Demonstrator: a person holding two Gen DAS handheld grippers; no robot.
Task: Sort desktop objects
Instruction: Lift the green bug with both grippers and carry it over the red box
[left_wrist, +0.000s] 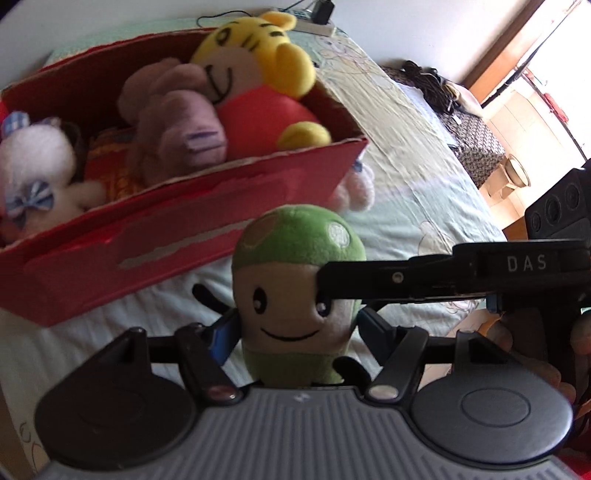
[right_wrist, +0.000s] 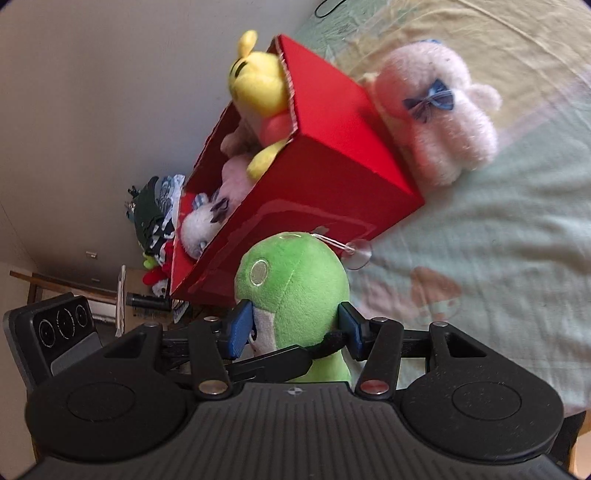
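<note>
Left wrist view
Surface: pale green bedsheet (left_wrist: 424, 177), wrinkled cotton with faint cartoon prints; it runs bare and open to the right of the box toward a sunlit doorway.
Box: red cardboard box (left_wrist: 207, 218), rectangular, open-topped, torn ragged rim, scuffed front wall; it sits behind the held toy.
Contents: yellow tiger plush (left_wrist: 258, 62) with a red body at the right end; mauve plush (left_wrist: 173, 110) against it; white fuzzy plush (left_wrist: 37, 162) with a blue checked bow at the left end.
Task item: green plush doll (left_wrist: 295, 295), rounded green cap, cream face, stitched smile, held upright in front of the box.
Left gripper (left_wrist: 295, 328): blue-padded fingers (left_wrist: 221, 336) pressed onto the doll's lower sides, pinching it.
Right gripper (left_wrist: 406, 278): black arm reaching in from the right, its tip touching the doll's cheek.

Right wrist view
Surface: same sheet, open and bare to the right and front.
Box: red box (right_wrist: 332, 162), smooth glossy wall, sharp corner edge.
Beside box: pink fluffy plush (right_wrist: 439, 110) with a blue bow, touching the box's outer wall.
Task item: green doll (right_wrist: 295, 284), short velvety pile, with a clear suction cup (right_wrist: 356, 254) on a string.
Right gripper (right_wrist: 295, 328): blue pads (right_wrist: 240, 328) closed on both sides of the doll's head.
</note>
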